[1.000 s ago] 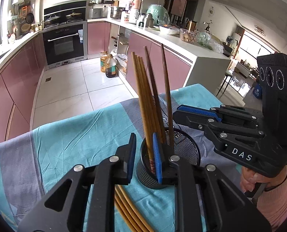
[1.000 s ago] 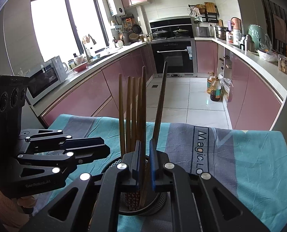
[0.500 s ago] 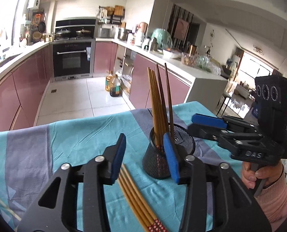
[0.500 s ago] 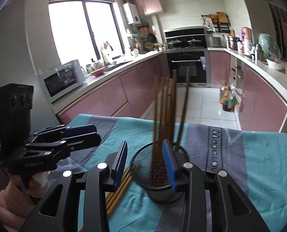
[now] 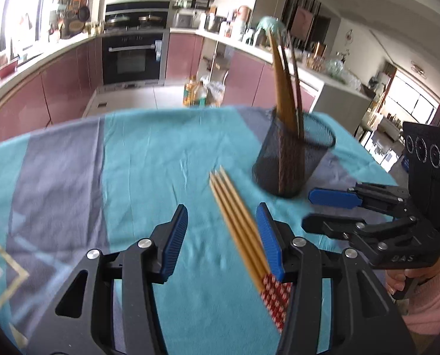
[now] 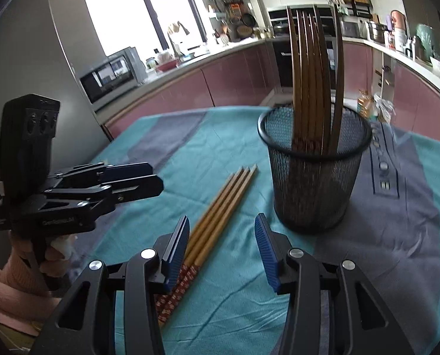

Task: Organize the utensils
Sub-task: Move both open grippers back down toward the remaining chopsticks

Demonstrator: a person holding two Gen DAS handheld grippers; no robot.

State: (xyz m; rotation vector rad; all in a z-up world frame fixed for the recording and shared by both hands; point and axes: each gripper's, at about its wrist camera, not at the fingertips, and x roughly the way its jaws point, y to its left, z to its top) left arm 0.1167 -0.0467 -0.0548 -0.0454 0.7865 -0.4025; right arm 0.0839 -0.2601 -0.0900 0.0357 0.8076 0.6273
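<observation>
- The left gripper (image 5: 221, 236) has just been opening and its jaws stand partly apart, pressing on nothing; the blue pad on its right side sits just over the edge of the loose chopsticks (image 5: 239, 230), which otherwise lie in the gap.
- The right gripper (image 6: 221, 247) has likewise just been opening, with nothing gripped; the loose bundle passes under its left pad, more beside that pad than centred between the two.
- The loose chopsticks are four pale ones lying flat and side by side on the counter, on its teal cloth (image 5: 137, 159), red-patterned ends toward the person and tips pointing away toward the mesh cup (image 6: 313, 174).
- Their long axis runs roughly along each gripper's pointing line (so a grasp would close across the sticks).
- The mesh cup stands upright just beyond the tips, already holding several chopsticks.
- Judging by the overlap, the left gripper is the better centred on the bundle.
</observation>
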